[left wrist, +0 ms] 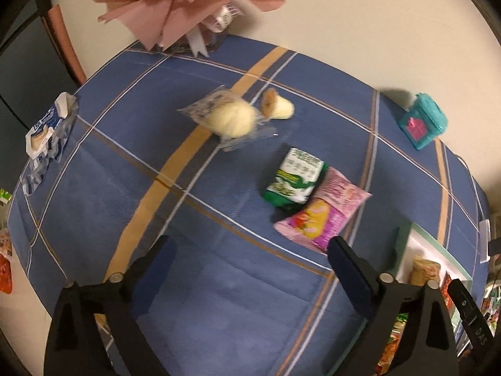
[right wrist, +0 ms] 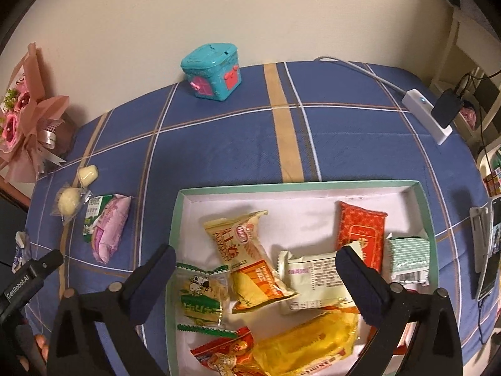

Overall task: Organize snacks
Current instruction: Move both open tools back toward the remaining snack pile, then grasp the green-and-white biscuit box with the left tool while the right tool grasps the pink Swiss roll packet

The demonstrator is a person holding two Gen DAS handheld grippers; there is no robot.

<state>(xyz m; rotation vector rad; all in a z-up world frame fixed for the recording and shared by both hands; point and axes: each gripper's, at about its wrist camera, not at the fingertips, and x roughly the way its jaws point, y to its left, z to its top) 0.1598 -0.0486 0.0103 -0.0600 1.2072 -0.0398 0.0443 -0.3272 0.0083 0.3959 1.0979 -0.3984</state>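
Observation:
In the left wrist view my left gripper (left wrist: 253, 250) is open over bare blue tablecloth, with nothing between its fingers. Just ahead of its right finger a green-and-white packet (left wrist: 294, 181) lies partly on a pink packet (left wrist: 322, 216). Farther off are a clear-wrapped pale bun (left wrist: 231, 119) and a small pale snack (left wrist: 280, 106). In the right wrist view my right gripper (right wrist: 255, 263) hangs open above the green-rimmed white tray (right wrist: 300, 185). The tray holds several packets, among them a cream one (right wrist: 247, 241), a white one (right wrist: 313, 279) and a red one (right wrist: 360, 235).
A torn blue-and-white packet (left wrist: 50, 128) lies at the table's left edge. A teal toy box (right wrist: 213, 72) and a pink bouquet (right wrist: 28, 116) stand by the wall. A white charger dock (right wrist: 429, 116) and a phone (right wrist: 488, 250) sit at the right.

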